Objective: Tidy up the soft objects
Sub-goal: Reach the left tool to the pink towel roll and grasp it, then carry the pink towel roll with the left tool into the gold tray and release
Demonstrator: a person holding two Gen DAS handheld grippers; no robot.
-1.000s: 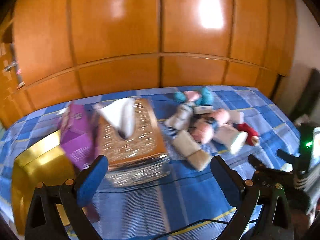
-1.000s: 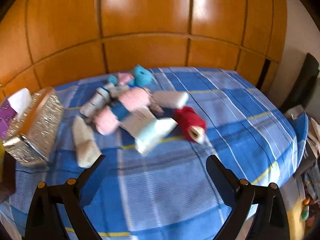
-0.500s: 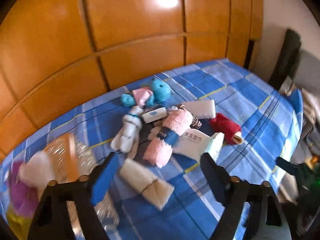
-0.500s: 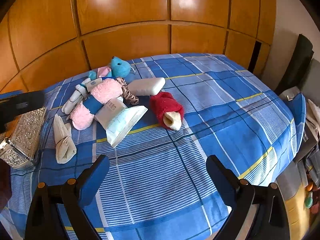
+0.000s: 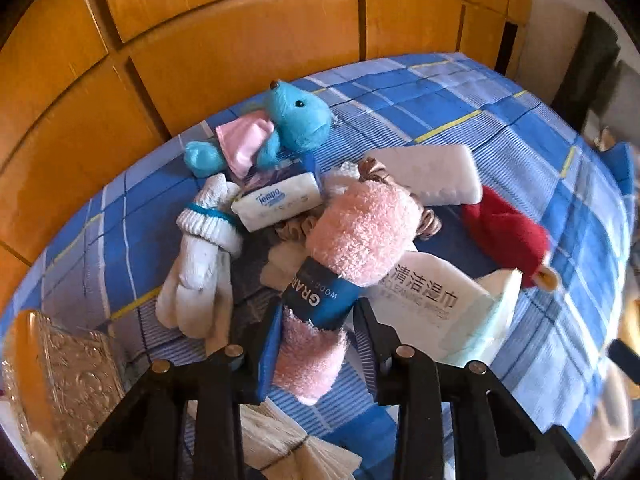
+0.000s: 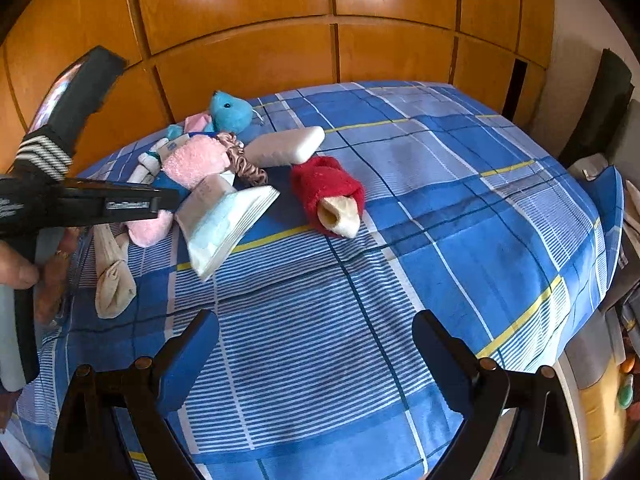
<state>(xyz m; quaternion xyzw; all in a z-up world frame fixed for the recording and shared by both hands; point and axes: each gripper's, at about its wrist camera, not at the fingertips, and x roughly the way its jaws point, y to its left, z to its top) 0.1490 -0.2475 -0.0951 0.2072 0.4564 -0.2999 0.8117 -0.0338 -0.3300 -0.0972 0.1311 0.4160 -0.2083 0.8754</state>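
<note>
A pile of soft things lies on the blue plaid cloth point(image 6: 400, 240). My left gripper point(image 5: 316, 332) has its jaws close on both sides of the near end of a rolled pink towel point(image 5: 360, 236) with a blue paper band; the towel still lies on the pile. It also shows in the right wrist view point(image 6: 192, 160). Around it lie white socks point(image 5: 200, 264), a blue plush toy point(image 5: 296, 120), a tissue pack point(image 5: 276, 204), a wet-wipes pack point(image 5: 440, 304), a red sock roll point(image 5: 508, 232) and a white sponge-like block point(image 5: 432, 176). My right gripper point(image 6: 316, 356) is open and empty above bare cloth.
A silver embossed tissue box point(image 5: 68, 376) stands at the left. A beige folded sock point(image 6: 112, 276) lies near the left gripper's handle point(image 6: 80, 204). Orange wooden panels point(image 6: 320, 20) back the surface. The cloth's edge drops off at the right.
My left gripper has moved forward and down onto the pile and narrowed around the pink towel. My right gripper has hardly moved.
</note>
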